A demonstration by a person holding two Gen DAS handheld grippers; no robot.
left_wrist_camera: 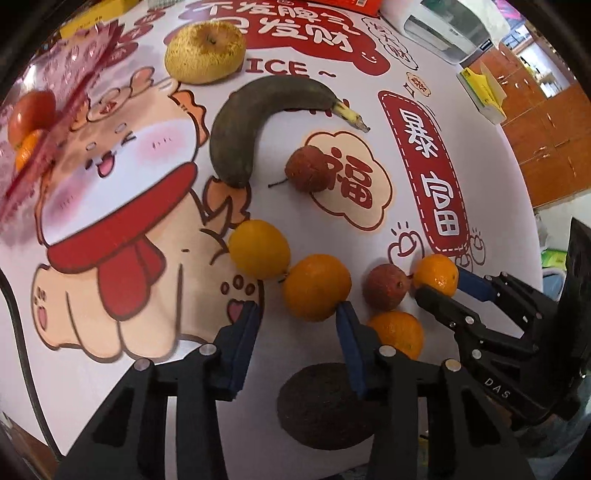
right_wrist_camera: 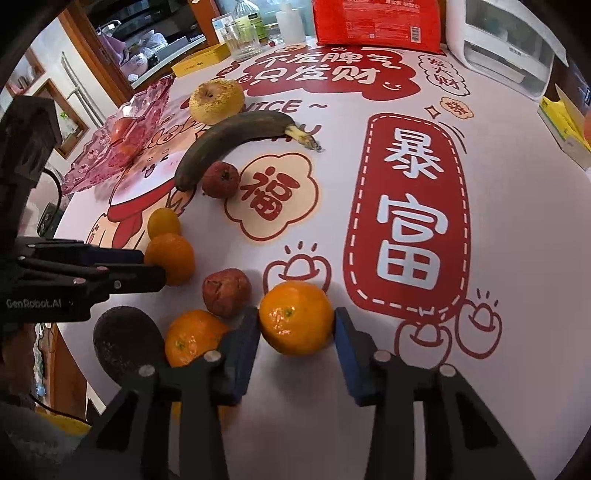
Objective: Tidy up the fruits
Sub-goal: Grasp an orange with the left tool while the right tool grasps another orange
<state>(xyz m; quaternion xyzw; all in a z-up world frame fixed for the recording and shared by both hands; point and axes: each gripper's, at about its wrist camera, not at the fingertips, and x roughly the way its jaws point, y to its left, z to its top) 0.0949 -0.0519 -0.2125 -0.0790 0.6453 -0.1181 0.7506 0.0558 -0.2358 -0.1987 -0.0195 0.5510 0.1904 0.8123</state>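
Several fruits lie on a printed tablecloth. My right gripper (right_wrist_camera: 297, 325) is open, its blue pads on either side of an orange (right_wrist_camera: 295, 317), which also shows in the left wrist view (left_wrist_camera: 436, 275). My left gripper (left_wrist_camera: 299, 317) is open and empty, just short of another orange (left_wrist_camera: 317, 286). Near it lie a yellow orange (left_wrist_camera: 258, 248), a third orange (left_wrist_camera: 397, 332), two wrinkled red fruits (left_wrist_camera: 386, 286) (left_wrist_camera: 308, 168), a blackened banana (left_wrist_camera: 251, 122), a yellow pear (left_wrist_camera: 205, 50) and a dark avocado (left_wrist_camera: 317, 398).
A pink clear tray (left_wrist_camera: 55, 110) at the far left holds a red fruit (left_wrist_camera: 31, 112) and a small orange. A white appliance (right_wrist_camera: 506, 44), a red bag (right_wrist_camera: 376, 24), bottles and a yellow box (right_wrist_camera: 201, 61) stand along the far edge.
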